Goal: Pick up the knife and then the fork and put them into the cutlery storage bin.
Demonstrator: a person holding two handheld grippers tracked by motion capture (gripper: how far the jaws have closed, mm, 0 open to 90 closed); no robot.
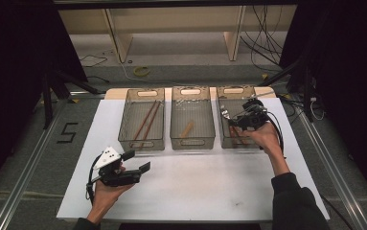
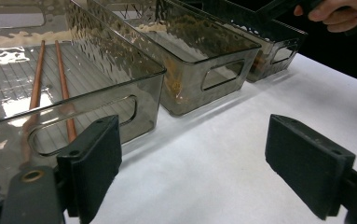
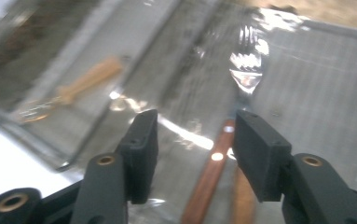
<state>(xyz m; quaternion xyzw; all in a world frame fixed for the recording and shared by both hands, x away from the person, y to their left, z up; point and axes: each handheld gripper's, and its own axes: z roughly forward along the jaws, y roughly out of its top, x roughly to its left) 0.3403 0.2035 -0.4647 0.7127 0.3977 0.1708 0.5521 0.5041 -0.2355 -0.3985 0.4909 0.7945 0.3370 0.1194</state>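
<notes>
Three smoky clear bins stand in a row at the back of the white table. My right gripper (image 1: 233, 120) (image 3: 195, 154) hovers open inside the right bin (image 1: 220, 132). A fork (image 3: 246, 70) with a brown wooden handle lies on the bin floor beneath the jaws, close to the right jaw, and neither pad presses on it. A second wooden handle (image 3: 243, 198) lies beside it. My left gripper (image 1: 137, 161) (image 2: 199, 163) is held wide open over the front left of the table, with nothing between its jaws, facing the left bin (image 2: 97, 93).
The left bin (image 1: 123, 129) holds two reddish chopsticks (image 1: 147, 120) (image 2: 62, 79). The middle bin (image 1: 192, 142) holds a pale wooden-handled piece (image 1: 187, 128) (image 3: 90, 79). White table surface (image 1: 195, 182) stretches in front of the bins. Cables and a wooden shelf lie beyond the table.
</notes>
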